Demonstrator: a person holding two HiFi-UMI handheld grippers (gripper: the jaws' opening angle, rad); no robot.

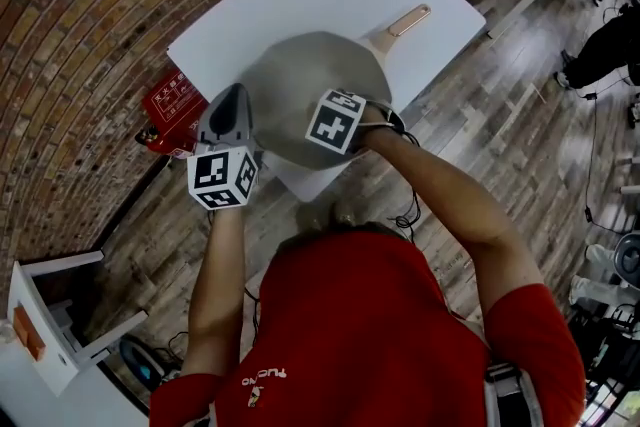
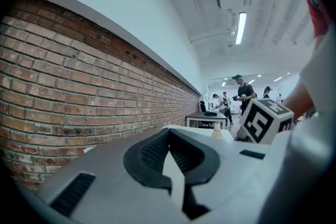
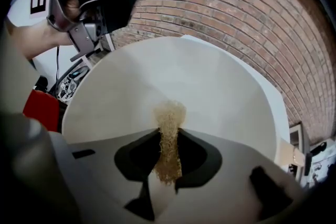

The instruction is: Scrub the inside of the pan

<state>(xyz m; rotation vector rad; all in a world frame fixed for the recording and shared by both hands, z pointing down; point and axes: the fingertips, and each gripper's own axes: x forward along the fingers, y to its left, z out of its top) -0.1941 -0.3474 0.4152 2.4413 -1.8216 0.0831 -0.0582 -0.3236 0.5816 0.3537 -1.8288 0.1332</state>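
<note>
A soft scrubbing pad [image 3: 169, 113] is being pinched by the right gripper [image 3: 169, 136] inside the pan [image 3: 220, 92]. Its stiff, likely slippery rim is being clamped by the left gripper [image 2: 176, 157].

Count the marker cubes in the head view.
2: one marker cube at the left edge of the pan, the other over its near rim. None seems hidden.

Seen from overhead, the tilted pan [image 1: 310, 85] showed only its grey underside, its inside and the scrubber [image 3: 168, 134] hidden behind it; a red box [image 1: 170, 107] was partly covered by the left gripper [image 1: 238, 100], its print too small to read
</note>
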